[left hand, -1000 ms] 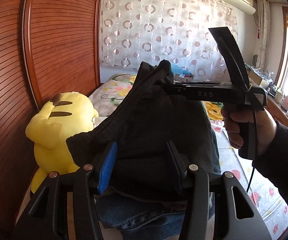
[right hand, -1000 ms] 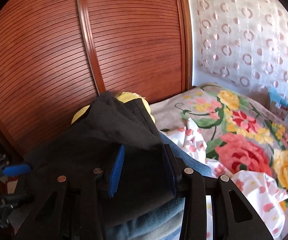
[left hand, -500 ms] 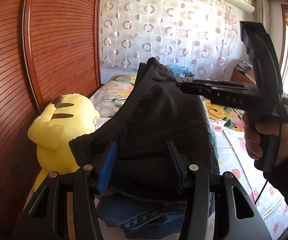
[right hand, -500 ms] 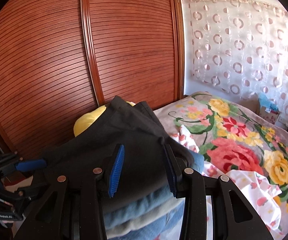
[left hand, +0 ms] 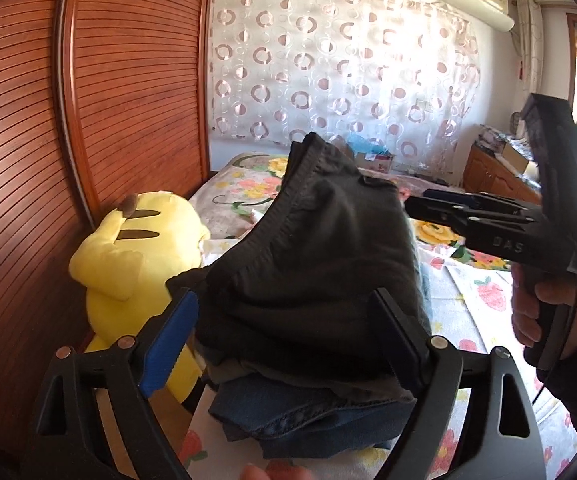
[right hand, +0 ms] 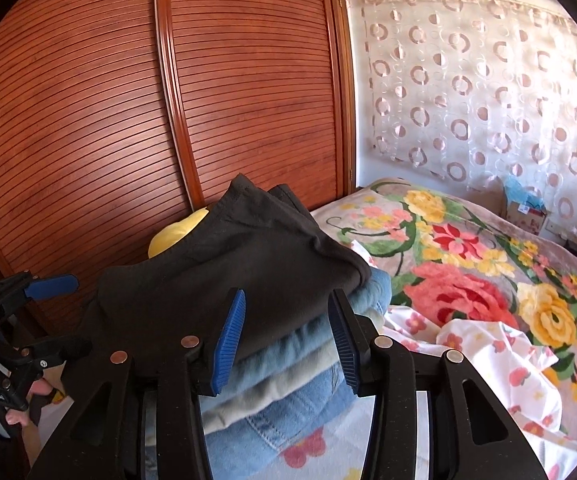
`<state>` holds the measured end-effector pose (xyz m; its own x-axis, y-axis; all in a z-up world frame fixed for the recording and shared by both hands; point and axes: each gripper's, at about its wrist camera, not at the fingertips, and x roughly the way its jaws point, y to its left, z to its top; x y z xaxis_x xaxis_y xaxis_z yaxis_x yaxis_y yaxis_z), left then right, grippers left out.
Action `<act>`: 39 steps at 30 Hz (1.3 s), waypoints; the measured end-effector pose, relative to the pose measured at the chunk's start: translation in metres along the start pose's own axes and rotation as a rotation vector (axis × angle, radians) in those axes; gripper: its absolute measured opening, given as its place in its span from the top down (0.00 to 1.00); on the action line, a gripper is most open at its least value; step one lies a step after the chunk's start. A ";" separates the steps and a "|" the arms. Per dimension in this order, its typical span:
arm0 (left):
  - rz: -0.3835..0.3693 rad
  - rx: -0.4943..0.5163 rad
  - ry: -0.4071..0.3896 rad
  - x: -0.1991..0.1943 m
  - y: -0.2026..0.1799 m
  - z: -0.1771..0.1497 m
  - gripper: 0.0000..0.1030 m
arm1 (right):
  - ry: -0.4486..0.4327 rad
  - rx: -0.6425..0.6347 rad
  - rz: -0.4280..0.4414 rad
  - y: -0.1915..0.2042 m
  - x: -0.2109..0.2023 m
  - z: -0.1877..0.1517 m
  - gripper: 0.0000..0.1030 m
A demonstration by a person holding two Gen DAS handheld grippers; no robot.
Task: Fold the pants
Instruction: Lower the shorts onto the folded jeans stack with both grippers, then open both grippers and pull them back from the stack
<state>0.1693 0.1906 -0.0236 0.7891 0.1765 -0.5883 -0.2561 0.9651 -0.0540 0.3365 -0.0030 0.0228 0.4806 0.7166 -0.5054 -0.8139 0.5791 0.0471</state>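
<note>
Folded black pants lie on top of a stack of folded jeans on the bed; they also show in the right wrist view above the blue and grey layers. My left gripper is open, its jaws wide on either side of the stack's near edge. My right gripper is open too, at the stack's side; in the left wrist view it sits just off the pants' right edge, apart from the cloth.
A yellow plush toy sits left of the stack against the wooden slatted wardrobe. The floral bedspread spreads to the right, with a crumpled white floral sheet. A patterned curtain hangs behind.
Both grippers have let go of the black pants and opened. The pants settled onto the stack. The right gripper drew back to the right, off the cloth.
</note>
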 end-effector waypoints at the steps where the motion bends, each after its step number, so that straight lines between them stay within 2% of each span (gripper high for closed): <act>1: 0.013 0.000 0.003 0.000 0.000 -0.001 0.15 | -0.001 0.001 -0.002 0.002 -0.002 -0.001 0.53; 7: 0.003 0.009 0.002 -0.010 -0.003 -0.007 0.15 | -0.007 0.014 -0.012 0.011 -0.015 -0.010 0.45; 11: 0.047 0.021 0.013 -0.013 -0.006 -0.009 0.15 | -0.009 0.024 -0.028 0.017 -0.028 -0.016 0.43; 17: 0.045 0.019 0.015 -0.021 -0.010 -0.016 0.15 | -0.013 0.048 -0.071 0.029 -0.052 -0.031 0.40; 27: -0.045 0.073 0.019 -0.041 -0.042 -0.028 0.15 | -0.008 0.116 -0.184 0.052 -0.112 -0.067 0.34; 31: -0.088 0.093 0.011 -0.051 -0.060 -0.034 0.15 | 0.003 0.167 -0.236 0.061 -0.140 -0.085 0.27; 33: -0.112 0.110 0.011 -0.055 -0.070 -0.039 0.15 | 0.007 0.188 -0.279 0.067 -0.156 -0.095 0.19; 39: -0.178 0.166 0.023 -0.067 -0.106 -0.056 0.15 | -0.007 0.238 -0.402 0.088 -0.209 -0.121 0.19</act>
<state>0.1121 0.0656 -0.0234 0.8004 -0.0020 -0.5995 -0.0173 0.9995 -0.0263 0.1253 -0.1487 0.0284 0.7456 0.4190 -0.5182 -0.4652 0.8840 0.0454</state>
